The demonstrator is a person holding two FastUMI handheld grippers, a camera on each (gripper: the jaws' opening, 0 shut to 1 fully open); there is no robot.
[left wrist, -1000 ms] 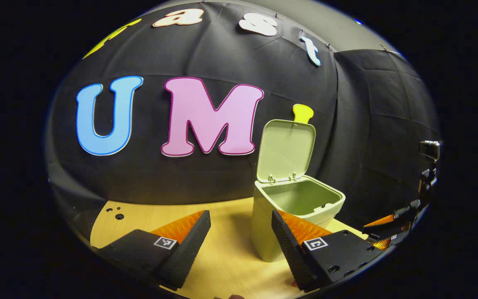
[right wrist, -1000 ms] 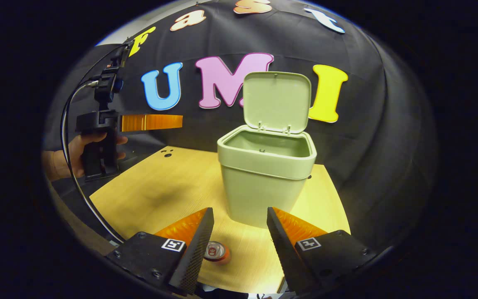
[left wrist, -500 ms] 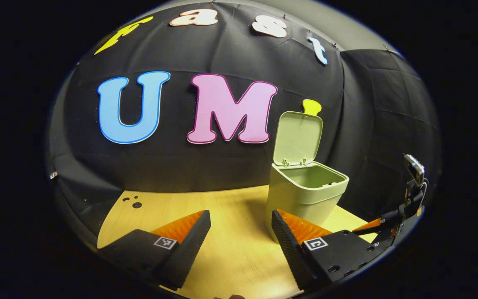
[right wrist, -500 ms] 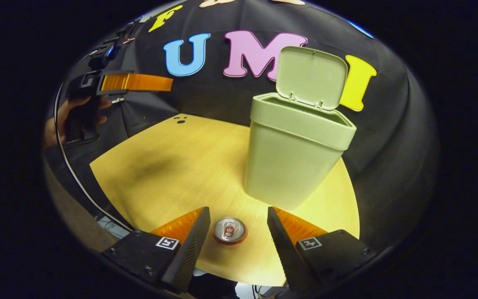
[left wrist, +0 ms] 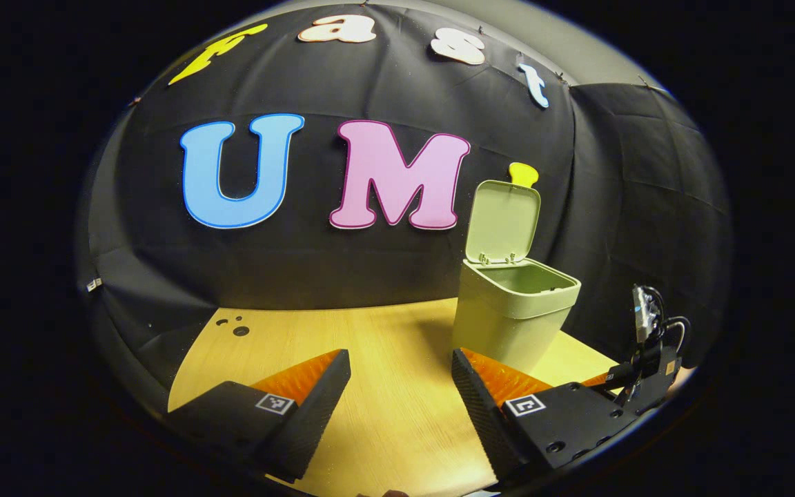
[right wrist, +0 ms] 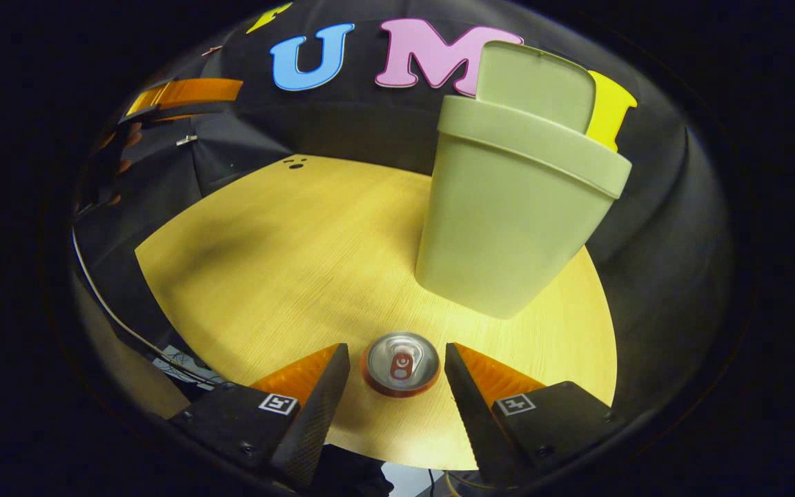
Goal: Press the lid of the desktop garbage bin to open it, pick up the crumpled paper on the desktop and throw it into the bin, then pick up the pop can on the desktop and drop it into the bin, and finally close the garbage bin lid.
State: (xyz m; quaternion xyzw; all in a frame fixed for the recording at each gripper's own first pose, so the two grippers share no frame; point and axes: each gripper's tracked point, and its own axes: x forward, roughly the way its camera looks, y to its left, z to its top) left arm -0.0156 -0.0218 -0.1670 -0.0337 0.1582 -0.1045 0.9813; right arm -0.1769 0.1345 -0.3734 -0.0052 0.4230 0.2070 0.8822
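The right gripper (right wrist: 397, 359) hangs just over the pop can (right wrist: 399, 363), its fingers spread with the can standing upright between them. From the right gripper view I cannot tell whether either finger touches the can; a thin gap seems to show on each side. Of the can I see the silver top with its pull tab and a rim of red wall, so any brand on its side is hidden. Each finger carries a small square black-and-white marker; there is nothing to read on them.

The bin (right wrist: 508, 214) stands on the wooden table (right wrist: 287, 255) just behind the can, toward the back wall. Its lid (right wrist: 535, 86) is up, and from this low angle the inside of the bin is hidden. In the left gripper view the bin (left wrist: 511, 317) shows its open mouth, but the bottom is out of sight, so I cannot say what lies in it.

The left gripper (left wrist: 401, 390) is held above the table (left wrist: 370, 345) with its fingers apart and nothing between them. Seen from the right gripper view, it is cut off at the upper left edge, with a hand (right wrist: 118, 152) dimly behind it. At the far right of the left gripper view, the right gripper shows small and dark, hard to make out.
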